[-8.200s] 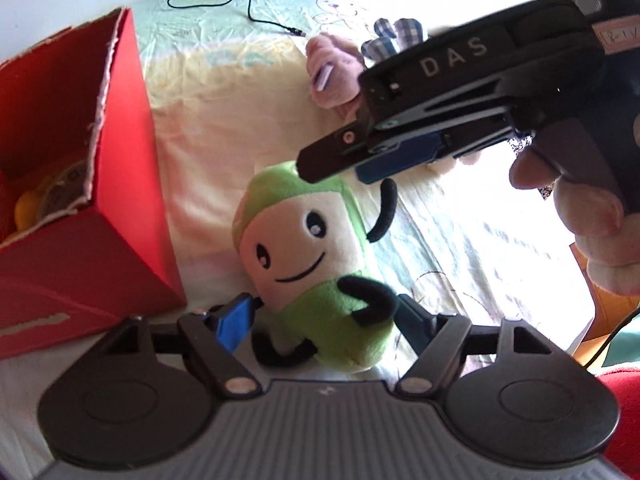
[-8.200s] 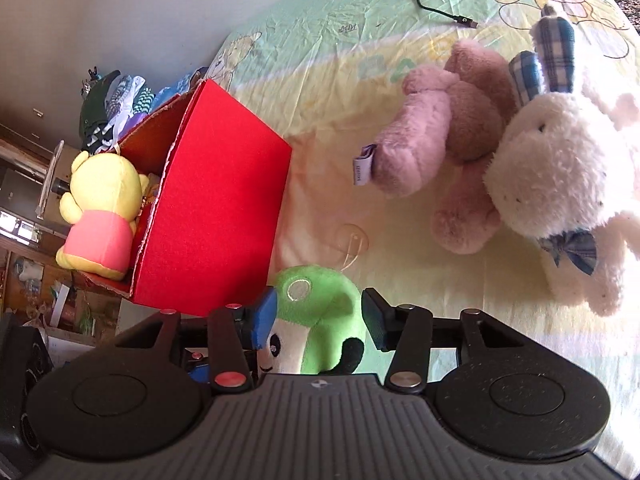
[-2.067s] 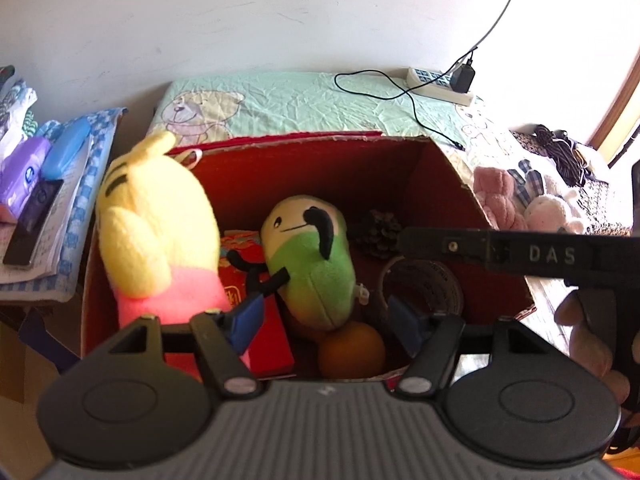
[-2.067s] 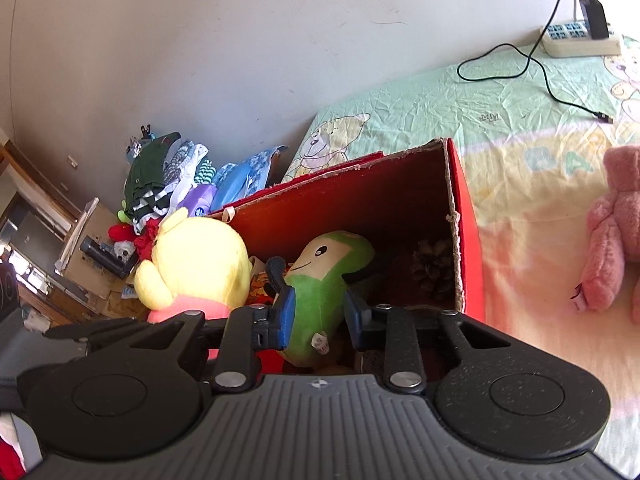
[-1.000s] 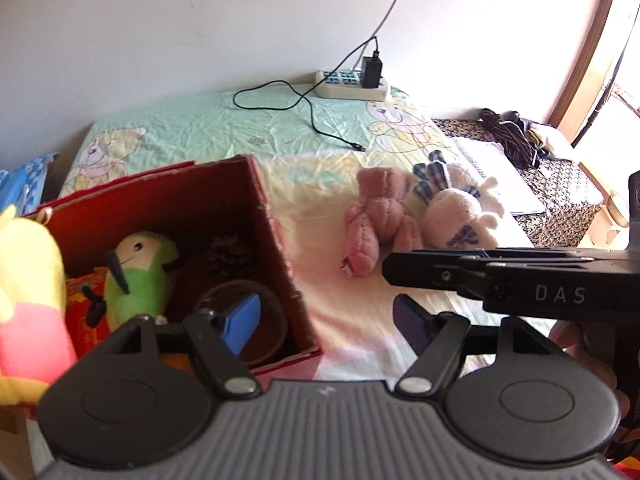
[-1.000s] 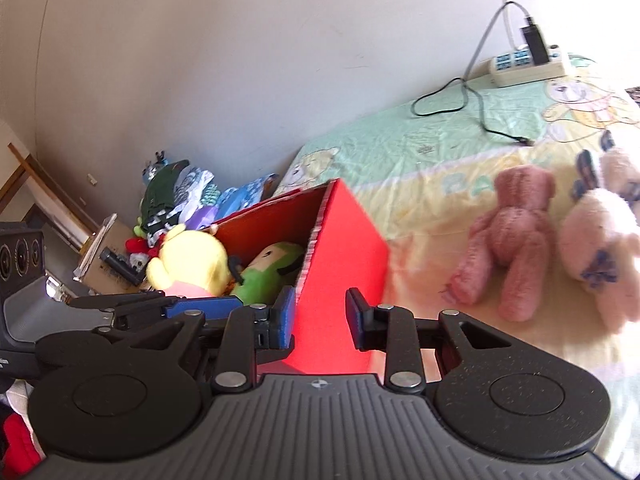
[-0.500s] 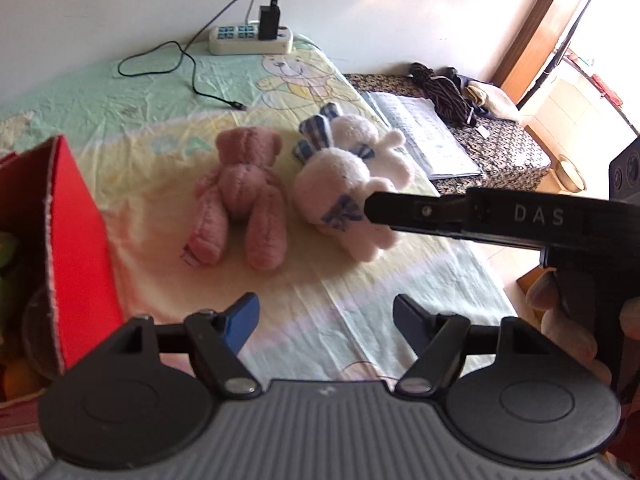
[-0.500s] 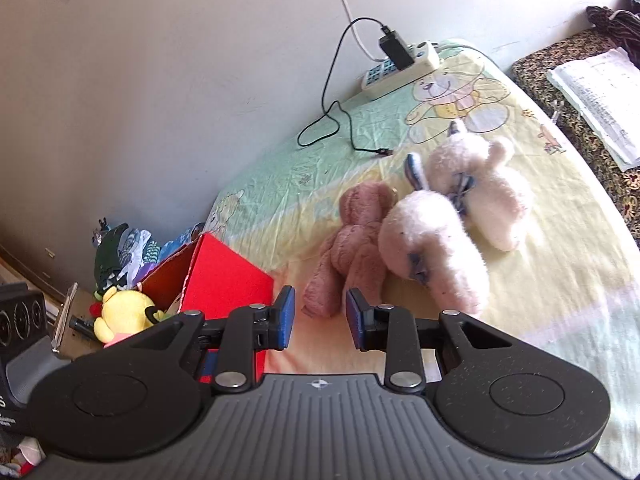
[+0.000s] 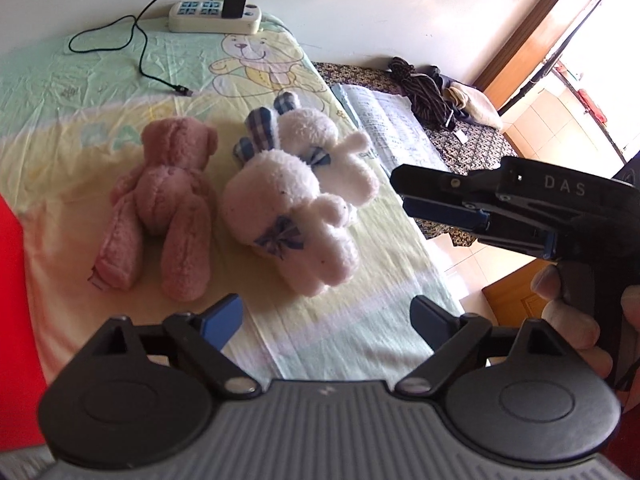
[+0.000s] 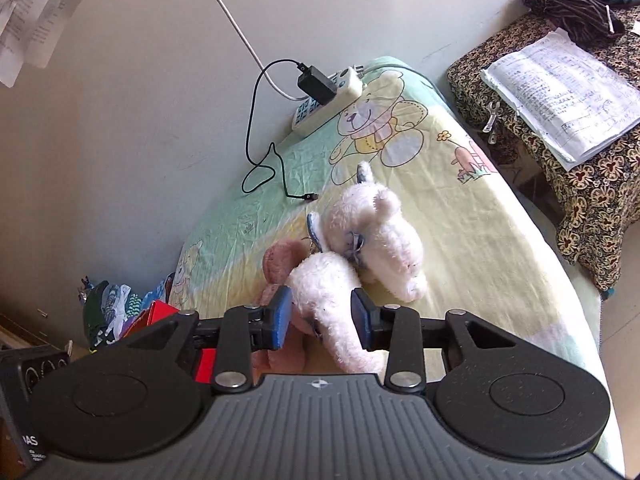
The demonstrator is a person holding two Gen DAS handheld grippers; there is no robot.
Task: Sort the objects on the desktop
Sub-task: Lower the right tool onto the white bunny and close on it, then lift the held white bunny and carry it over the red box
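Observation:
A pink teddy bear (image 9: 160, 204) lies face down on the bear-print sheet (image 9: 352, 300). Right beside it lie two white plush rabbits with checked ears, the nearer one (image 9: 288, 216) overlapping the farther one (image 9: 320, 148). My left gripper (image 9: 328, 320) hovers open and empty just in front of them. My right gripper (image 9: 404, 194), held in a hand (image 9: 572, 312), hangs in the air right of the rabbits, not touching them. In the right wrist view its jaws (image 10: 320, 318) stand a little apart above the nearer rabbit (image 10: 324, 280), with nothing held.
The red box (image 9: 12, 280) edges the left side. A power strip (image 9: 214, 16) with a charger and a black cable (image 9: 140, 48) lies at the back of the sheet. Right of the sheet's edge, a patterned cloth (image 10: 592, 184) carries papers (image 10: 560, 92) and dark clothing (image 9: 424, 84).
Both grippers have swung away from the red box, where the green plush stays, and have come closer to the pink bear and white rabbits. Neither holds anything now.

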